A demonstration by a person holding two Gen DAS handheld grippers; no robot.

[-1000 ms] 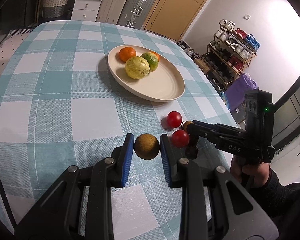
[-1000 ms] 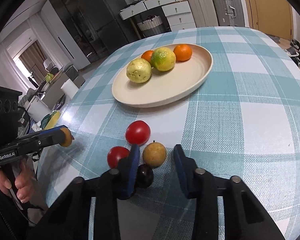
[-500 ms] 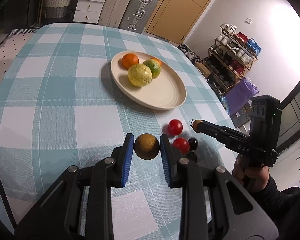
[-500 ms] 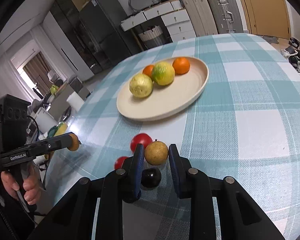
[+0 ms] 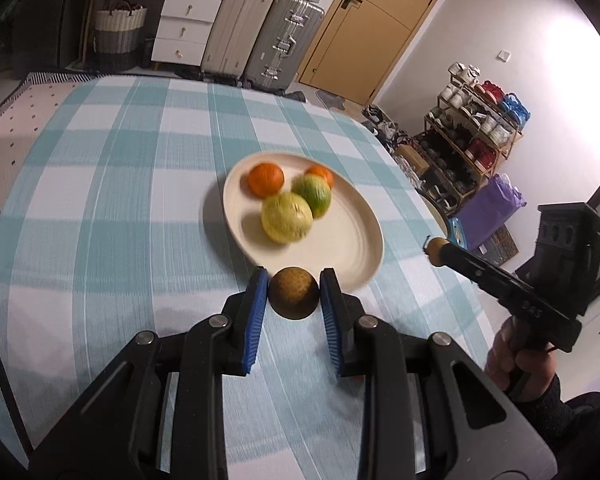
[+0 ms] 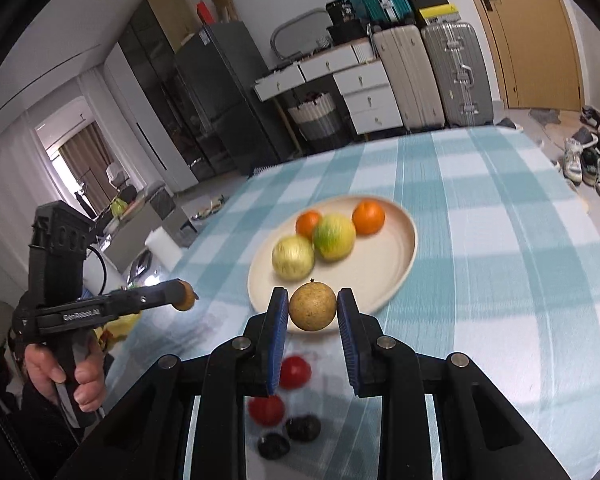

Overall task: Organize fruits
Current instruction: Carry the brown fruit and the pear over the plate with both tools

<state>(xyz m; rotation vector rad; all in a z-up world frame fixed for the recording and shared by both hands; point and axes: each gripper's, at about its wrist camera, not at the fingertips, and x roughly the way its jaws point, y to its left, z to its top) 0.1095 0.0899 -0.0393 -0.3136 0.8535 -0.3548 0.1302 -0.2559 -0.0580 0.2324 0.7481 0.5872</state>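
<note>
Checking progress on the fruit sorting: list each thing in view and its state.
Left gripper: shut on a brown fruit.
Right gripper: shut on a tan fruit.
Plate: holds four fruits.
Two tomatoes: loose on the table.
Two dark fruits: loose on the table.

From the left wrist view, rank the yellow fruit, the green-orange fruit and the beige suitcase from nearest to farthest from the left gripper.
1. yellow fruit, near side of the plate, just beyond the left gripper.
2. green-orange fruit, behind it, slightly right.
3. beige suitcase, on the floor past the table's far edge.
</note>
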